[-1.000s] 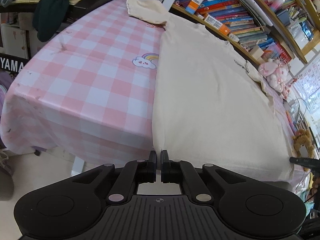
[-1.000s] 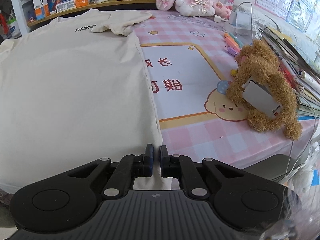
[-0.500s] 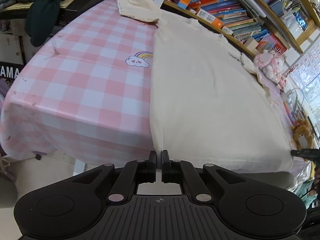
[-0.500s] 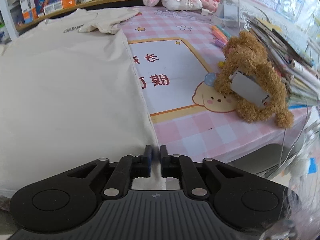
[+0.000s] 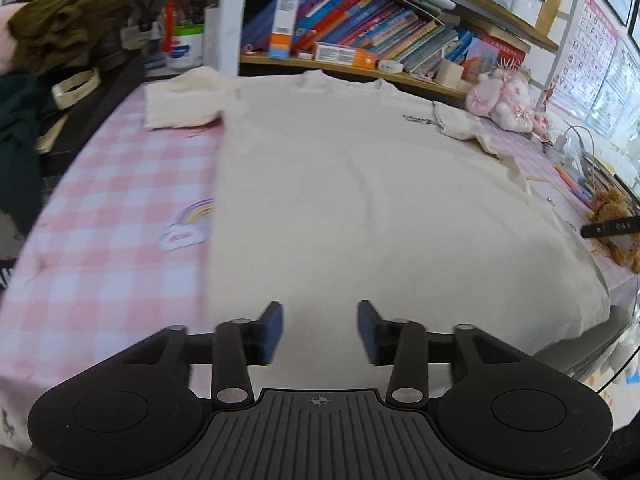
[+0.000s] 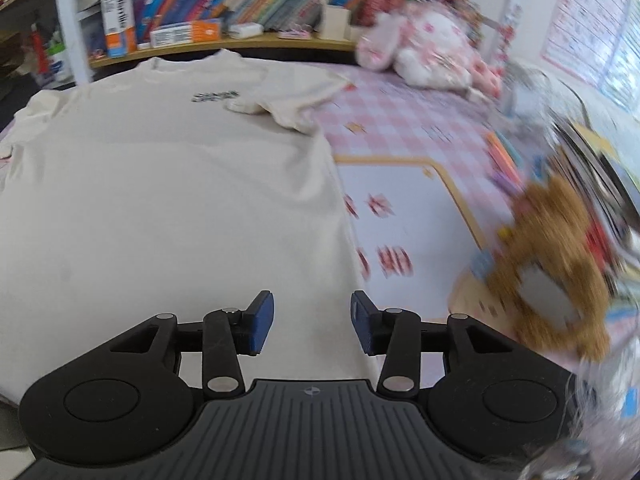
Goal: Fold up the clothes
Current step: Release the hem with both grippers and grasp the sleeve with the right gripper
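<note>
A cream T-shirt (image 5: 360, 200) lies spread flat on the pink checked tablecloth (image 5: 112, 216), collar toward the bookshelf, sleeves bunched at both far corners. My left gripper (image 5: 320, 330) is open and empty above the shirt's near left hem. In the right wrist view the same shirt (image 6: 168, 200) fills the left side, small dark print near the collar. My right gripper (image 6: 312, 326) is open and empty above the shirt's near right hem. The right gripper's tip shows at the right edge of the left wrist view (image 5: 612, 229).
A brown teddy bear (image 6: 556, 280) sits on the table right of the shirt, with pens and stacked books beyond it. A pink plush rabbit (image 6: 424, 48) sits at the far right. A bookshelf (image 5: 360, 40) runs along the back. Dark clothes (image 5: 60, 28) pile at far left.
Both grippers were shut at the shirt's near hem corners; both have opened and let go of the hem. Both cameras have tilted up and moved inward over the shirt.
</note>
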